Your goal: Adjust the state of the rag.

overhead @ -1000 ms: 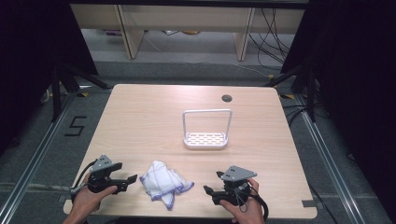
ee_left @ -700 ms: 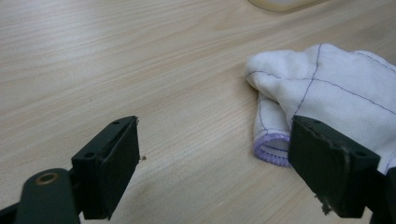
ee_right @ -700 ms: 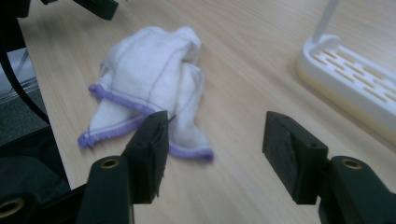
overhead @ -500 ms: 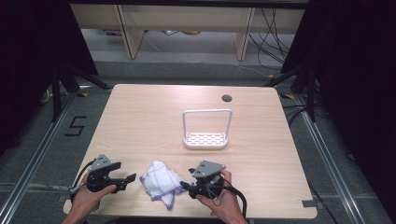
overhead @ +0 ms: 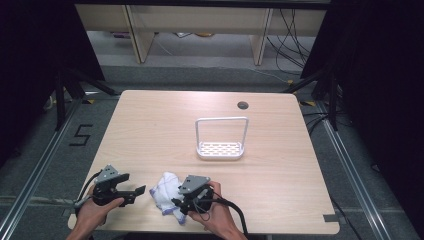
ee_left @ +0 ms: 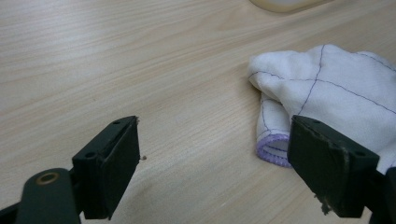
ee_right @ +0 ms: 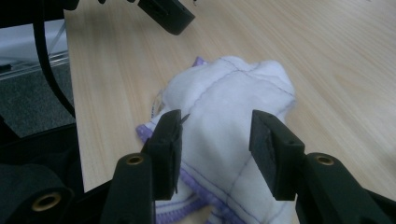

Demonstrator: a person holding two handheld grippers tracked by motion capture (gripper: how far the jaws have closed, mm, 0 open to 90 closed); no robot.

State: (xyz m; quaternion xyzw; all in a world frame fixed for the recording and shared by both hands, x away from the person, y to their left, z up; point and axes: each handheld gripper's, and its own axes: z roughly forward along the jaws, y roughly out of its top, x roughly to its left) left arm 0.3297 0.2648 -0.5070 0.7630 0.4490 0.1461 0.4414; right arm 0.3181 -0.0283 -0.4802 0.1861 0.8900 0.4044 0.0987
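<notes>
Lying crumpled near the table's near edge, the white cloth sits between both grippers in the high view. Right gripper is on the cloth's right side; left gripper is just left of it, apart. A white wire rack stands farther off, mid-table.

Left gripper view: jaws spread wide, nothing between them, bare wood under. Cloth ahead to the right, its purple-stitched hem beside the right jaw.

Right gripper view: jaws partly open, straddling a raised fold of the cloth, not yet pinching it.

Judgement: soft, light, limp fabric; it will sag and drape, not slip much. Best grip looks like a bunched fold or the thicker hem, pinched firmly so one layer does not slide out.
</notes>
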